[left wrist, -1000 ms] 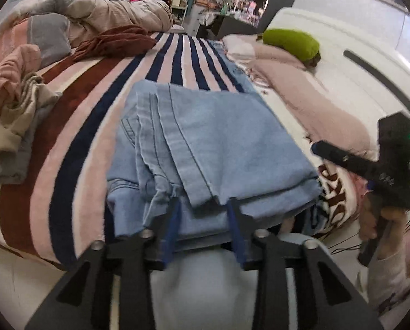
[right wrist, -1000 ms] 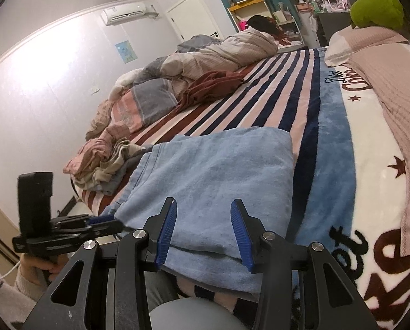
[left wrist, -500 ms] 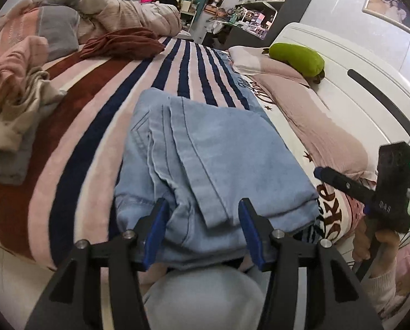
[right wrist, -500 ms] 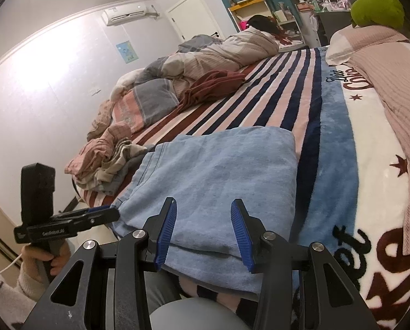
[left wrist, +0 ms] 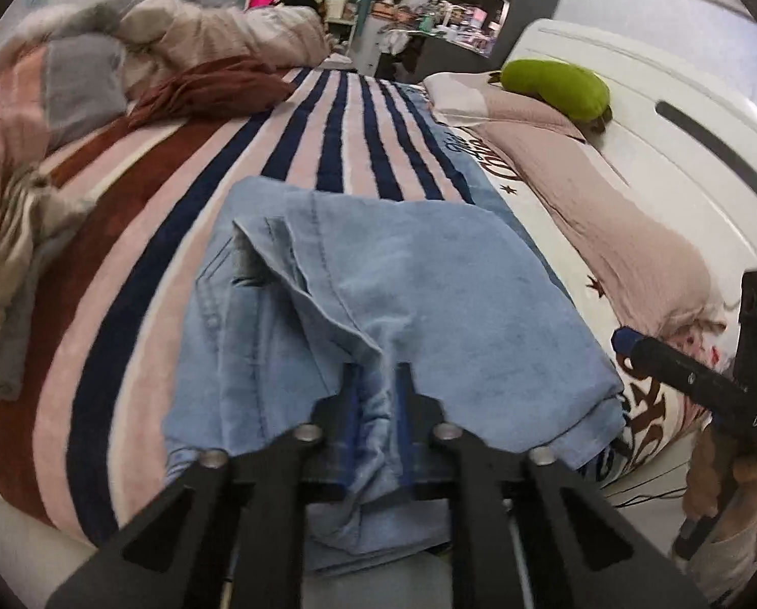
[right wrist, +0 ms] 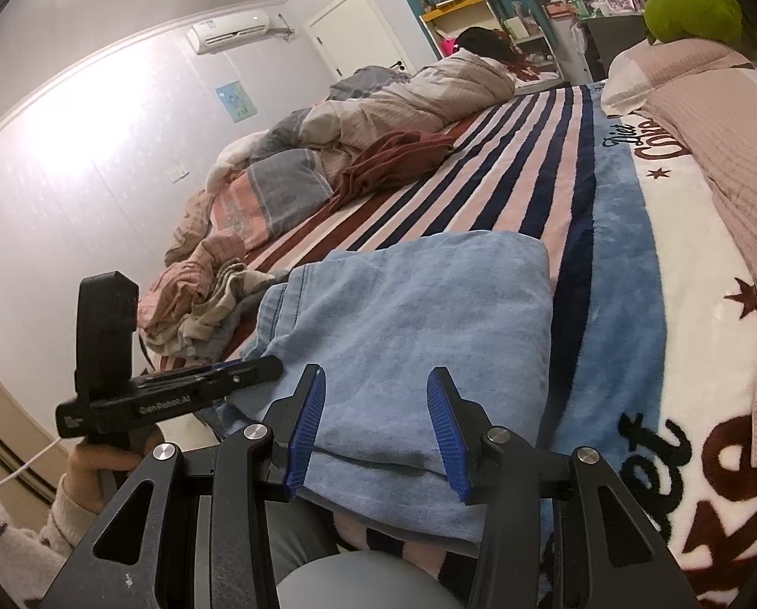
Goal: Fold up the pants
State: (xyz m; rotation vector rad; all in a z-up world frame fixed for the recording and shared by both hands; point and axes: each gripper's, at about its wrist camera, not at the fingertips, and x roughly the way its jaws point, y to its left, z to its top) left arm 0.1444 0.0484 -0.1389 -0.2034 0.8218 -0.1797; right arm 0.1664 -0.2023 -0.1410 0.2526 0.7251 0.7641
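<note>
- Denim pants [left wrist: 378, 304] lie near the front edge of our striped blanket [left wrist: 140, 264], already folded into a compact stack of layers.
- Our left gripper [left wrist: 378, 406] has its 2 jaws pressed together, pinching a bunched near-edge fold of the denim.
- Our right gripper [right wrist: 373, 426] hovers at the stack's near edge, jaws spread, with no cloth pinched between them.
- We judge the folding mostly done: perhaps 1 last fold or a tidying of the rumpled top layer remains.
- Loose laundry [right wrist: 211, 299] sits further left, apart from the stack.
</note>
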